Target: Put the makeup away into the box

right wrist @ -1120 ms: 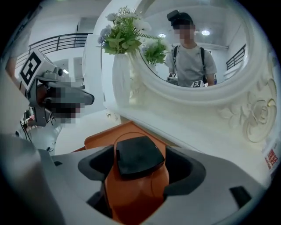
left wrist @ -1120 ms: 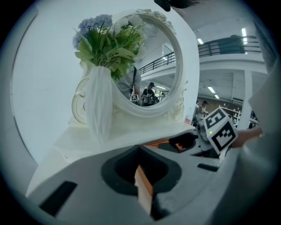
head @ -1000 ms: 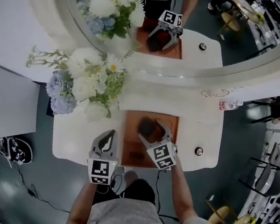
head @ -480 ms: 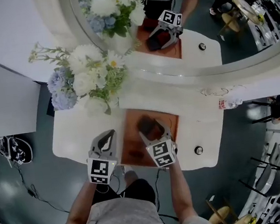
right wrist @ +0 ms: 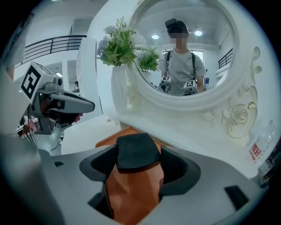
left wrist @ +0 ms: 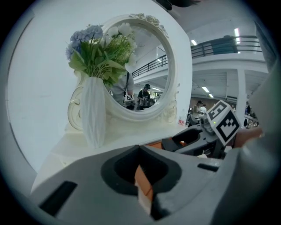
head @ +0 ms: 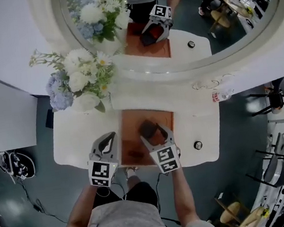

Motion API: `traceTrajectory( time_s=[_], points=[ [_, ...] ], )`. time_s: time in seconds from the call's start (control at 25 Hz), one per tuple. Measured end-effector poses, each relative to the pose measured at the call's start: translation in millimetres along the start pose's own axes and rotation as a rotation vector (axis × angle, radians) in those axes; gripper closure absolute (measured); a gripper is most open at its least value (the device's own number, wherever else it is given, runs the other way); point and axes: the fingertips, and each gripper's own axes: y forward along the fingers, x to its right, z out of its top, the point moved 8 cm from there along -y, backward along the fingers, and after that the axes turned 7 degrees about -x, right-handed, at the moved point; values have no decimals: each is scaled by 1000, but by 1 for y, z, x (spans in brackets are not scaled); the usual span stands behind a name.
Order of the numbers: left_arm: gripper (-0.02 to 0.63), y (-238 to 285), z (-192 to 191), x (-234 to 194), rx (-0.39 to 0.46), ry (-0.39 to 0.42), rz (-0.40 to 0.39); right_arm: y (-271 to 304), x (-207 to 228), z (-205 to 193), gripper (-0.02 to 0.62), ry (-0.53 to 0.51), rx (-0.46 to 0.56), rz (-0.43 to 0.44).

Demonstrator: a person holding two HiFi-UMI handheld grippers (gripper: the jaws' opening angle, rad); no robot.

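One compact [right wrist: 137,150] in right gripper [head: 153,134] (downtilted, just-closed)

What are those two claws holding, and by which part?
The right gripper: its fingers have just been closing on a dark flat makeup case, pinching its two side edges over the orange box. The left gripper holds nothing.

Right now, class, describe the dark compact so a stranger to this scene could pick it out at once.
On the white dressing table in front of the round mirror lies a brown box. Over it, the right hand-held gripper, whose jaws have just been closing, grips the dark compact. It is the only flat black thing there; the vase to its left is white.
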Motion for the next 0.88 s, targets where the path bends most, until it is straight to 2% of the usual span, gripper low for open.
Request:
traceTrajectory(
  time_s=[0.44, 0.88],
  points=[
    [606, -5, 2, 26, 2, 90, -119, -44, -28, -35, 265, 84, -9, -62],
    [606, 1, -23, 41, -34, 121, -190, -47, -48, -79, 265, 128, -95, -92]
  ],
)
